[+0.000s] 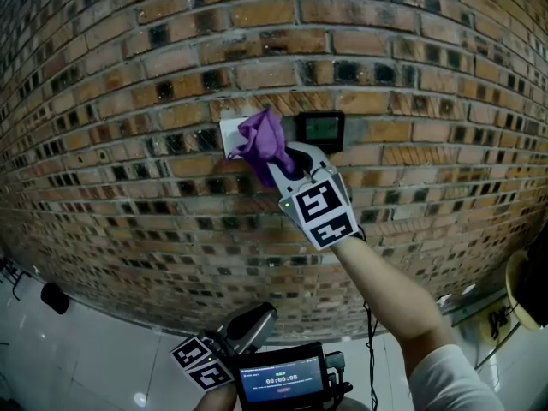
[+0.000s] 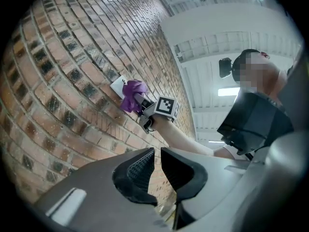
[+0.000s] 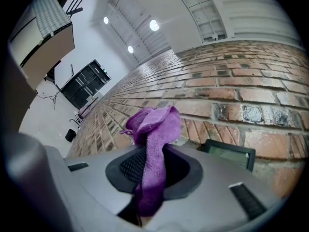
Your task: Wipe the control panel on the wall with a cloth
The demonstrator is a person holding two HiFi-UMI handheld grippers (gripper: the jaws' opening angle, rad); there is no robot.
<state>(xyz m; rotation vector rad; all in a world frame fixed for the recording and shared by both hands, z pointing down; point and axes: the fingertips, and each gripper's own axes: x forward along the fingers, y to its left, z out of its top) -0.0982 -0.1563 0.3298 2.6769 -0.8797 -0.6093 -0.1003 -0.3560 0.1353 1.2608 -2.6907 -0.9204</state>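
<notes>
On the brick wall (image 1: 128,75) are a white plate (image 1: 228,134) and, to its right, a dark control panel with a small screen (image 1: 319,130). My right gripper (image 1: 276,168) is shut on a purple cloth (image 1: 261,142), which is bunched against the white plate's right edge, just left of the dark panel. In the right gripper view the cloth (image 3: 154,124) hangs down between the jaws, with the dark panel (image 3: 229,153) to the right. My left gripper (image 1: 250,325) is held low, away from the wall, its jaws together with nothing between them (image 2: 157,164).
A small device with a lit timer screen (image 1: 281,382) sits at the bottom of the head view beside the left gripper. A cable (image 1: 370,332) hangs under the right forearm. A glossy tiled floor (image 1: 94,366) lies below the wall.
</notes>
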